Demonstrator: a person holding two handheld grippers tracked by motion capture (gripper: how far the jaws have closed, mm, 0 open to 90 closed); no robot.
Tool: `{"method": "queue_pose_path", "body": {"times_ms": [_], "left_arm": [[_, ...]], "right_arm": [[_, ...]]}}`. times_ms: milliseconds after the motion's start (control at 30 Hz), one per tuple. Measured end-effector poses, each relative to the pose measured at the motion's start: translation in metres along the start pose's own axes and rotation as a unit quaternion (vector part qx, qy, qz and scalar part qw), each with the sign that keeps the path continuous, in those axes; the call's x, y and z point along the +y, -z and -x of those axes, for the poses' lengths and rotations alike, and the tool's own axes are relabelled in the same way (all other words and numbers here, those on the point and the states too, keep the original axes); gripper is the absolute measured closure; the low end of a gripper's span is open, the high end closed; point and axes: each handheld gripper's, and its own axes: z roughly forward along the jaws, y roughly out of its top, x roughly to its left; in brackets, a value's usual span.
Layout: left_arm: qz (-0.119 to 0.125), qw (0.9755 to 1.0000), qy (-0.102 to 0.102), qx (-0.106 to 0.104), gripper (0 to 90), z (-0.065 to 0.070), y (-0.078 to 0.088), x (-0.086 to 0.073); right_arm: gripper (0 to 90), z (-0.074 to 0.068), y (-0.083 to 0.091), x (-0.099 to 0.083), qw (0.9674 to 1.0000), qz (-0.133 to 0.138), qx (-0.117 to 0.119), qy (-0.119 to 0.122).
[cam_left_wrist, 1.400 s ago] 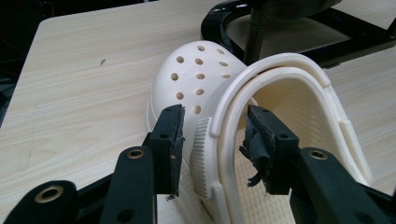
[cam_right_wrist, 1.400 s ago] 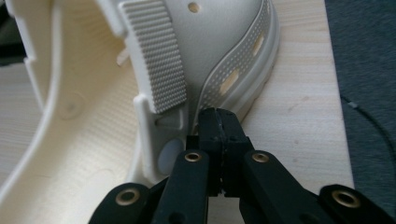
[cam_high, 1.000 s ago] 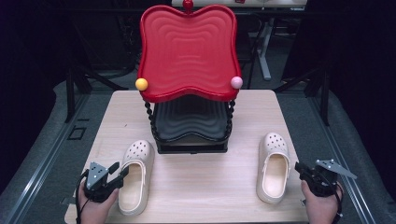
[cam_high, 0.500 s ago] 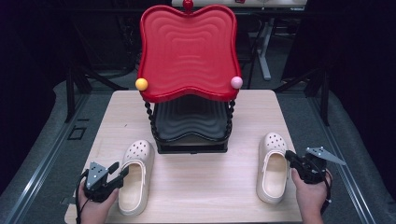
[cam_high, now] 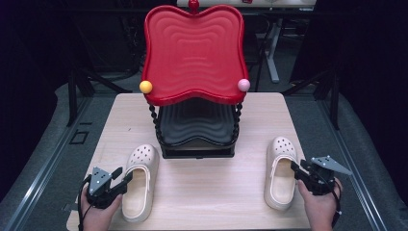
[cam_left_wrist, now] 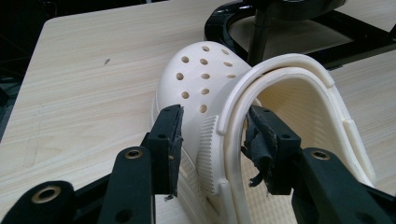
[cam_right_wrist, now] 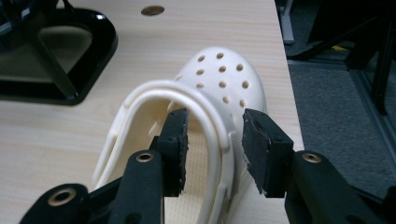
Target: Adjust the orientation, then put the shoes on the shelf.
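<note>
Two cream clogs lie on the wooden table (cam_high: 202,192), toes pointing away from me. My left gripper (cam_high: 123,175) sits at the left clog (cam_high: 139,187), open. In the left gripper view its jaws (cam_left_wrist: 212,135) straddle the clog's (cam_left_wrist: 205,74) side wall and heel strap, one pad outside and one inside. My right gripper (cam_high: 296,170) is at the outer side of the right clog (cam_high: 279,168). Its jaws (cam_right_wrist: 215,140) have just been opening and stand open around that clog's (cam_right_wrist: 219,79) rim, with a gap on both sides.
A two-tier rack stands at the middle back of the table, with a red wavy tray (cam_high: 192,48) on top and a black tray (cam_high: 197,125) below. A yellow ball (cam_high: 146,86) and a pink ball (cam_high: 244,84) mark its front corners. The right clog lies close to the table's right edge.
My right gripper has moved left from beyond the table's edge up to the right clog, and its jaws now surround the clog's rim. The left gripper and both clogs have stayed put.
</note>
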Motion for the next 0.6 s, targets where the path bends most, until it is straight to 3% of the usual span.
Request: {"method": "queue_pose_path", "body": {"times_ms": [33, 200, 333, 433, 600], "left_arm": [[-0.002, 1.0, 0.0, 0.0, 56.7, 0.0002, 0.0, 0.0002], [-0.001, 1.0, 0.0, 0.0, 56.6, 0.0002, -0.0005, 0.0003], [-0.002, 1.0, 0.001, -0.001, 56.6, 0.0001, -0.0017, 0.0001], [-0.003, 1.0, 0.001, -0.001, 56.6, 0.0004, -0.0019, 0.0001], [-0.006, 1.0, -0.002, -0.003, 56.6, 0.0011, -0.0024, 0.0002]], "right_arm": [[59.4, -0.0032, -0.001, -0.0036, 0.9998, -0.006, -0.014, 0.015], [62.4, -0.0048, -0.0058, -0.0089, 0.9994, -0.016, -0.024, 0.018], [70.4, -0.0034, -0.009, -0.0099, 0.9986, -0.027, -0.04, 0.023], [71.2, -0.0024, -0.009, -0.0089, 0.9989, -0.029, -0.035, 0.013], [71.0, -0.002, -0.0082, -0.0083, 0.9984, -0.037, -0.038, 0.021]]}}
